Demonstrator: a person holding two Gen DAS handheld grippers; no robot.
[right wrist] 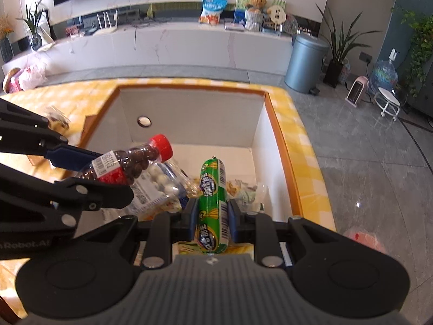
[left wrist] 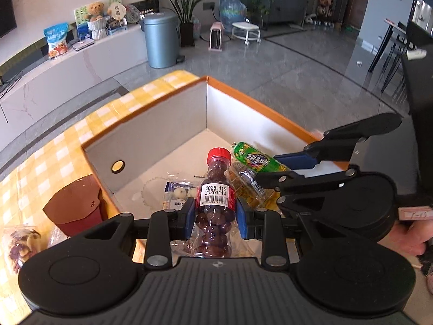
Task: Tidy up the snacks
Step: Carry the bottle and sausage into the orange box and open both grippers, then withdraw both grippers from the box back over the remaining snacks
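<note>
My left gripper [left wrist: 215, 218] is shut on a small clear bottle of brown chocolate balls [left wrist: 215, 205] with a red cap, held over the open orange-rimmed white box [left wrist: 151, 132]. My right gripper [right wrist: 212, 218] is shut on a green sausage stick [right wrist: 212, 203], also over the box [right wrist: 281, 146]. In the right wrist view the bottle [right wrist: 127, 165] and the left gripper [right wrist: 89, 173] come in from the left. In the left wrist view the sausage [left wrist: 257, 158] and the right gripper [left wrist: 286, 166] come in from the right. A clear packet of white round sweets [left wrist: 177, 193] and crinkled yellow wrappers [right wrist: 243, 188] lie inside the box.
The box stands on a yellow checked tablecloth [left wrist: 67, 140]. A dark red pouch [left wrist: 75, 205] and a bag of dried fruit [left wrist: 19, 243] lie left of the box. Another small snack bag [right wrist: 56, 119] lies on the cloth. A grey bin [right wrist: 304, 62] stands on the floor beyond.
</note>
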